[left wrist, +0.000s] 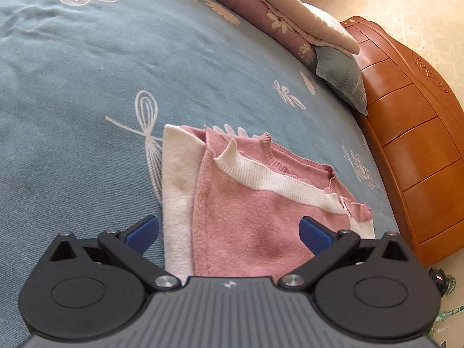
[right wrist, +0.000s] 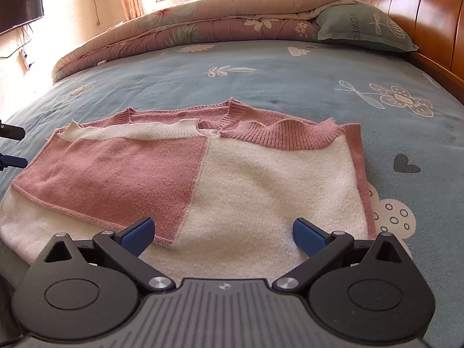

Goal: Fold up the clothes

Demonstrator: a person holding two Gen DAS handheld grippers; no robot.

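A pink and white knit sweater lies folded flat on the blue bedsheet, its ribbed cuffs and neckline along the far edge. In the right wrist view my right gripper hovers open over the sweater's near white part, with nothing between its blue fingertips. The left wrist view shows the same sweater from its side, pink panel uppermost and a white band across it. My left gripper is open just above that end, holding nothing. The left gripper's blue tips peek in at the left edge of the right wrist view.
A rolled pink floral quilt lies along the far side of the bed. A blue pillow leans on the wooden headboard. The headboard borders the bed on the right in the left wrist view. A window and curtains are behind.
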